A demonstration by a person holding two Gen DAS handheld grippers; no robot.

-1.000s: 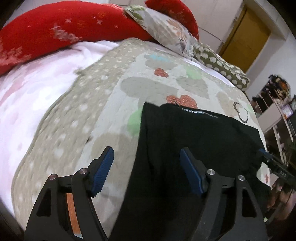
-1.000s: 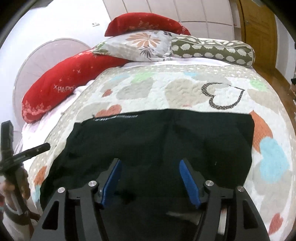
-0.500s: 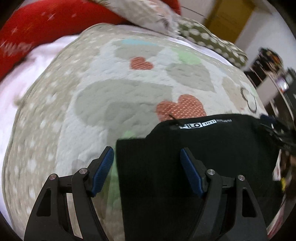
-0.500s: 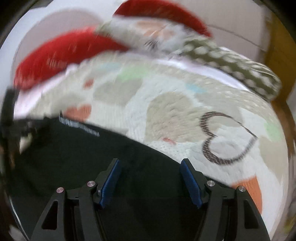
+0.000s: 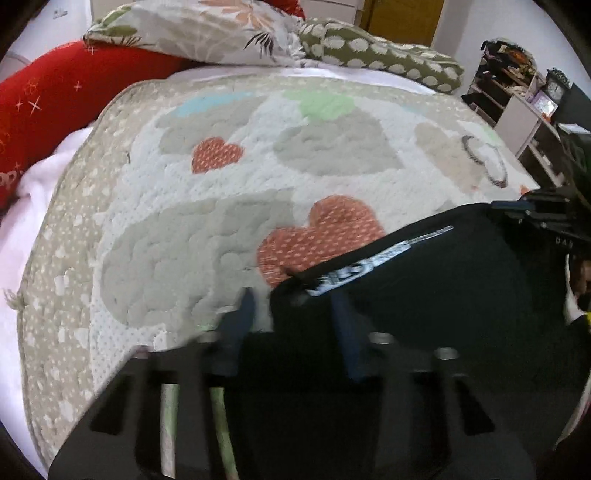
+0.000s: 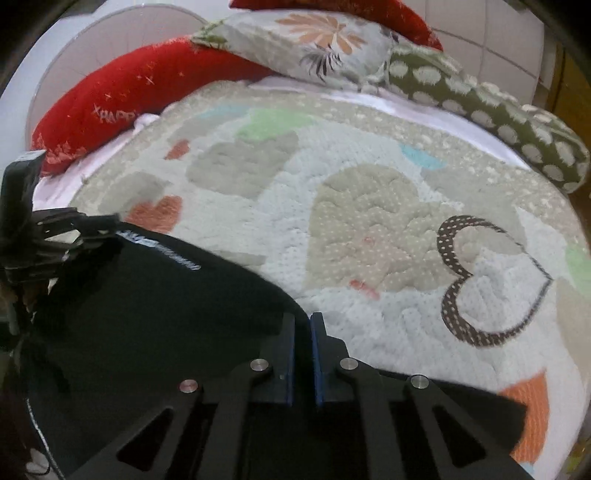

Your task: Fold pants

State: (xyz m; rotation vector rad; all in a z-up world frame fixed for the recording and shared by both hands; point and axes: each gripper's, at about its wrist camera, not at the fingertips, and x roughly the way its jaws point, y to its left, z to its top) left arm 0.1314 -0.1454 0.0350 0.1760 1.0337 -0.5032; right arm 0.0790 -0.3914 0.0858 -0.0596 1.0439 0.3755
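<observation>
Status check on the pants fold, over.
Right tongs shut on black pants edge. Left tongs blurred, straddling the waistband corner. Quilt beneath; nothing blocking.

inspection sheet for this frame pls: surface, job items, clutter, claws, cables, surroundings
Surface: quilt with hearts, on a bed.
Job's things: black pants at the near edge, white print on the hem.
Clutter: red pillow, floral pillow, dotted pillow at the far end.
Claws: right claw shut on the pants' edge; left claw blurred, straddling the corner.
Cables: nothing seen.
Surroundings: shelf, door.
</observation>
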